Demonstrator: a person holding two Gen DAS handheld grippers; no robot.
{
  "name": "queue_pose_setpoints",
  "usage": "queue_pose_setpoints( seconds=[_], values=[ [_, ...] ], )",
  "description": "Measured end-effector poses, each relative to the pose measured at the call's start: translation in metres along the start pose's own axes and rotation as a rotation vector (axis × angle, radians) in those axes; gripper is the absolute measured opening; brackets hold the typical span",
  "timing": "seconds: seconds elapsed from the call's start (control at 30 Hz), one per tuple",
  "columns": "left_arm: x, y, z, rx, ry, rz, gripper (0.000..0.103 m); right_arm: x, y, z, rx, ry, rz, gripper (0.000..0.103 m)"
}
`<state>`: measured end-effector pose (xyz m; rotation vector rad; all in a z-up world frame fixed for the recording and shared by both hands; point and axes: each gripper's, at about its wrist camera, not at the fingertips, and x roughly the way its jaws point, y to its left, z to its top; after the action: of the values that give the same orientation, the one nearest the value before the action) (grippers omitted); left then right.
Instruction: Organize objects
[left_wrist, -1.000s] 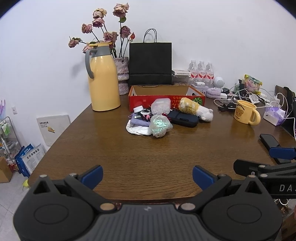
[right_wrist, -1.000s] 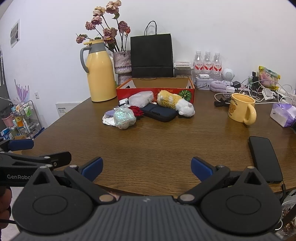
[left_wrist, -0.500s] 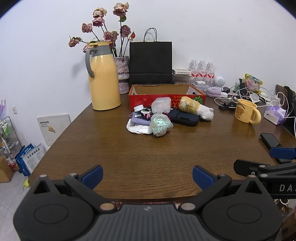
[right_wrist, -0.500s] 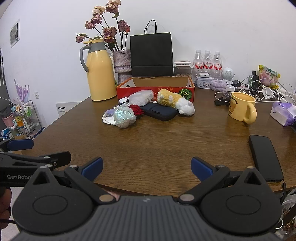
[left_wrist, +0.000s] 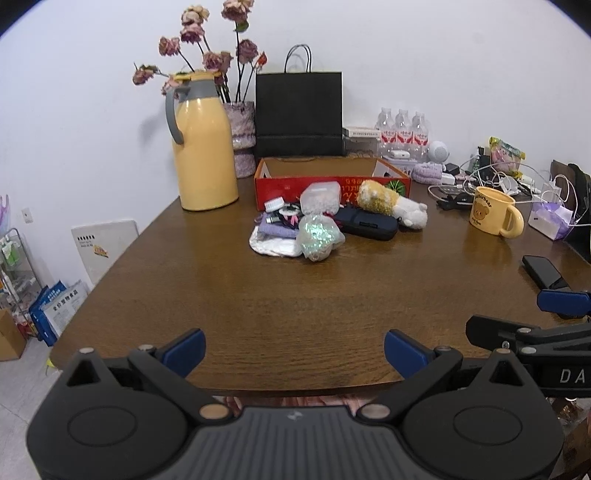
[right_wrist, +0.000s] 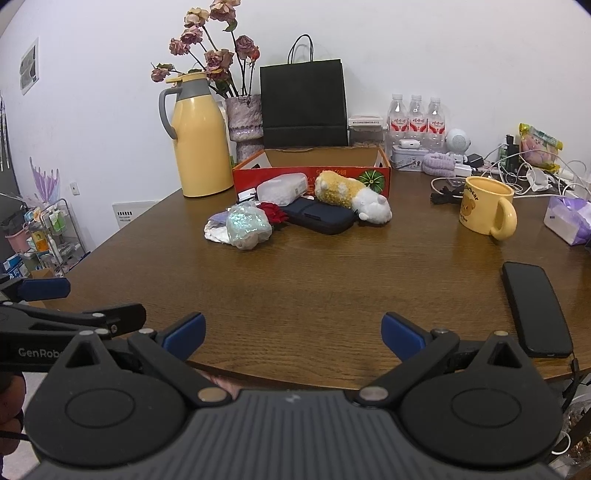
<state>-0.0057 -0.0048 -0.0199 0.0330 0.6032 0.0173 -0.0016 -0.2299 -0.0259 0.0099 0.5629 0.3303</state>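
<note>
Since a second ago I have drawn both tongs back a little from the pile; nothing on the table (left_wrist: 295, 295) has shifted. My left gripper (left_wrist: 294, 350) and my right gripper (right_wrist: 293, 334) hang over the near table edge, jaws spread wide, holding nothing. The things to sort lie heaped well ahead, just in front of the red box (left_wrist: 332, 182): a shiny crumpled bag (left_wrist: 317, 236), a dark pouch (left_wrist: 367, 223), a plush toy (left_wrist: 391, 205) and a clear plastic tub (left_wrist: 320, 197).
</note>
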Motion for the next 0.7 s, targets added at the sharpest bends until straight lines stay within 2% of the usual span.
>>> queue_pose_setpoints(
  seconds=[0.17,0.3,0.43,0.53,0.63,0.7],
  values=[
    [0.024,0.005,0.002,-0.025,0.045,-0.03,0.102,0.021,-0.004,-0.004,0.02,0.013,0.026,0.103],
    [0.053,0.01,0.009,-0.047,0.06,-0.044,0.1,0.038,-0.014,-0.002,0.024,-0.037,0.047,0.103],
    [0.087,0.017,0.019,-0.097,0.059,-0.101,0.084,0.07,-0.029,0.001,0.029,-0.084,0.064,0.103],
    [0.112,0.016,0.04,-0.067,0.019,-0.091,0.084,0.092,-0.047,0.018,0.039,-0.057,0.102,0.103],
    [0.137,0.012,0.072,0.004,-0.066,-0.105,0.087,0.125,-0.07,0.054,0.028,-0.085,0.016,0.103],
    [0.159,0.011,0.09,0.002,-0.108,-0.103,0.092,0.153,-0.085,0.078,0.017,-0.095,-0.03,0.103]
  ],
)
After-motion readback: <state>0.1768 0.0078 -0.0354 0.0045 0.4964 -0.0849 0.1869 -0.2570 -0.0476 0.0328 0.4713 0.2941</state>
